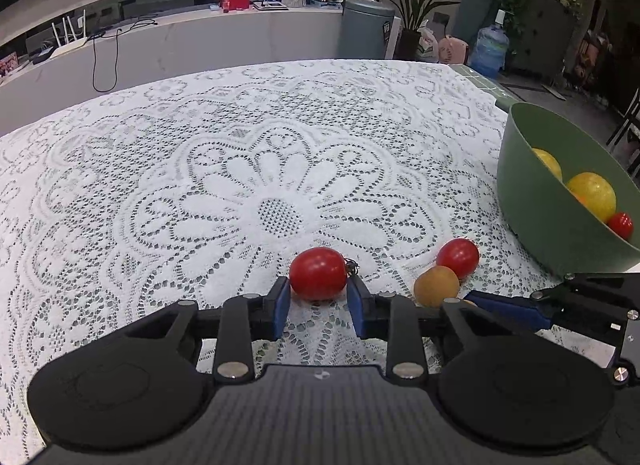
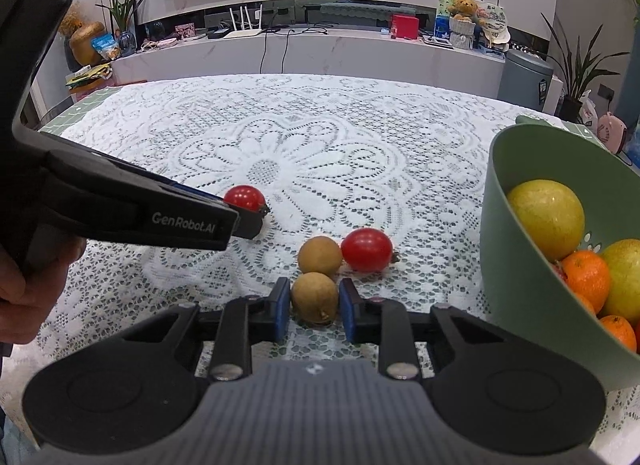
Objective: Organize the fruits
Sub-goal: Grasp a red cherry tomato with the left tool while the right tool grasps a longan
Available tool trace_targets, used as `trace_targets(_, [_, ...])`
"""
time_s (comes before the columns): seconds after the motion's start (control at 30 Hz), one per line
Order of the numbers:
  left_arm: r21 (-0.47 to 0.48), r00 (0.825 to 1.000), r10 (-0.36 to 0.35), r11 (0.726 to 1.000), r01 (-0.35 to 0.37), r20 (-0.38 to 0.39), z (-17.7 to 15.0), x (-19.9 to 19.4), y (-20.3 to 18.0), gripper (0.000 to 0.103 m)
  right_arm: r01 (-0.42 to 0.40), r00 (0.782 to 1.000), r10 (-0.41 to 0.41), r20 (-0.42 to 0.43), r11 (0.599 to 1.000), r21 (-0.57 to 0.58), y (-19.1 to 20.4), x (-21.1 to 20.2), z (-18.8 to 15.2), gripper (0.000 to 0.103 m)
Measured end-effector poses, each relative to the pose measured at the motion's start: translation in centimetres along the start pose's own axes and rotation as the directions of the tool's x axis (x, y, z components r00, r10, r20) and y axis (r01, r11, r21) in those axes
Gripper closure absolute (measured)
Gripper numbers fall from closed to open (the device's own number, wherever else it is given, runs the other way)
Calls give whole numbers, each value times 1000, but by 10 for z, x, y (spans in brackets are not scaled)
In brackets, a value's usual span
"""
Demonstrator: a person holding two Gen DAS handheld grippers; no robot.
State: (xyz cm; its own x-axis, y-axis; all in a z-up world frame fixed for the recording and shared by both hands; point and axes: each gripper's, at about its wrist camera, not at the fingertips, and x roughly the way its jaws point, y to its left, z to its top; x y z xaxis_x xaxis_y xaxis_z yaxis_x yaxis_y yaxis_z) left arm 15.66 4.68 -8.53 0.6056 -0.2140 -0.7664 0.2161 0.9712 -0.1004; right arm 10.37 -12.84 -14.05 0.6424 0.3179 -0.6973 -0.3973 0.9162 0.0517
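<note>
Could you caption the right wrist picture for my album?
Right gripper shut on a longan, beside a green bowl.

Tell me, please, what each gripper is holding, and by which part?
The left gripper clamps a cherry tomato by its sides; the right gripper clamps a brown longan by its sides.

The left claw [image 1: 319, 297] points steeply down toward the worktop [image 1: 160, 185], its blue pads [image 1: 282, 305] pressed on either side of a tomato [image 1: 318, 273]. The right claw [image 2: 314, 307] tilts down likewise, pads [image 2: 282, 311] clamped on a brown fruit [image 2: 315, 298]. It sits just right of the left claw, fingertips close together. A hand [image 2: 24, 289] grips the left claw's handle from below.
</note>
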Motion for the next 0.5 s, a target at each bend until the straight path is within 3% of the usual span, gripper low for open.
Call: trace_targets(0.5, [-27,1000,-2,1000,2,23,-10,-30,-5,69,-20,999,21,37,1000,-20,1,-25,-4,80])
